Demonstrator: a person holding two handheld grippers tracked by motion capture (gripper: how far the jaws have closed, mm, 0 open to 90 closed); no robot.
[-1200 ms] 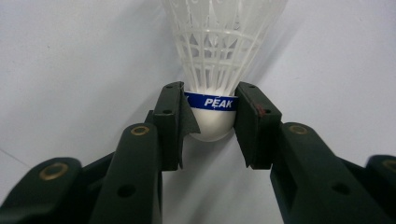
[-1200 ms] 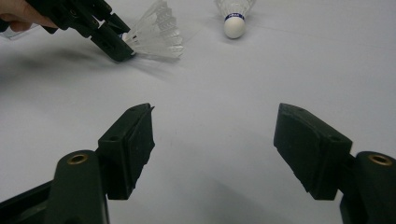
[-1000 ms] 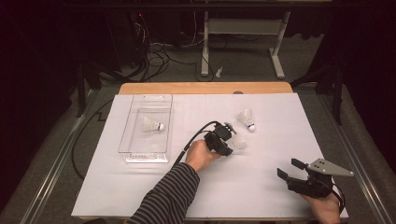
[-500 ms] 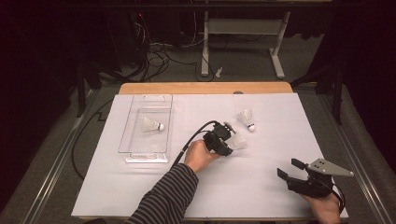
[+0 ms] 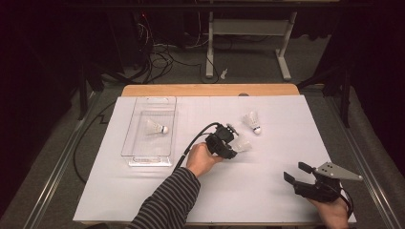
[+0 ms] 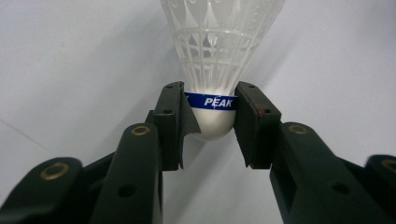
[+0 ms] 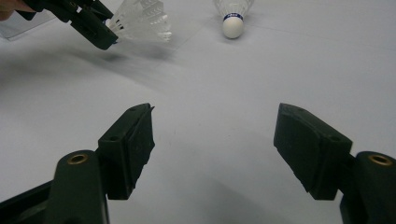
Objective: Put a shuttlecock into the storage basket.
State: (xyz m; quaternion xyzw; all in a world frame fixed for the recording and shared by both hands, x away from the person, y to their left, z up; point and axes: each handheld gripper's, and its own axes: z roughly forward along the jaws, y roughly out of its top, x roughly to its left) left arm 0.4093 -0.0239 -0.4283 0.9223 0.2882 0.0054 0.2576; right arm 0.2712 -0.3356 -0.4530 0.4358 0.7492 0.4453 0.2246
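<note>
Three shuttlecocks are in play on the white-covered desk [image 5: 143, 195], and we take them from the left. First, the clear tray [image 5: 136, 155] near the desk's left side, with one shuttlecock [image 5: 155, 127] lying inside it on its side, cork end pointing right. Moving to the middle, the left gripper [image 5: 232, 145] comes in on a striped sleeve [image 5: 165, 202], and its jaws are clamped on the held shuttlecock [image 6: 219, 70]: in the left gripper view both black pads press against the white cork base, right on the blue band that reads PEAK, with the white skirt fanning away from the jaws. The jaws stand about half closed, just the width of that cork. In the high view the skirt pokes out to the right of the gripper, just above the desk surface. A little further right and back, the loose shuttlecock [image 5: 252, 122] lies on the desk, cork end toward the person, near the held one but apart from it. Far right, close to the front edge, the right gripper [image 5: 296, 172] sits low in the person's hand, jaws spread wide with nothing between them, well away from every shuttlecock.
</note>
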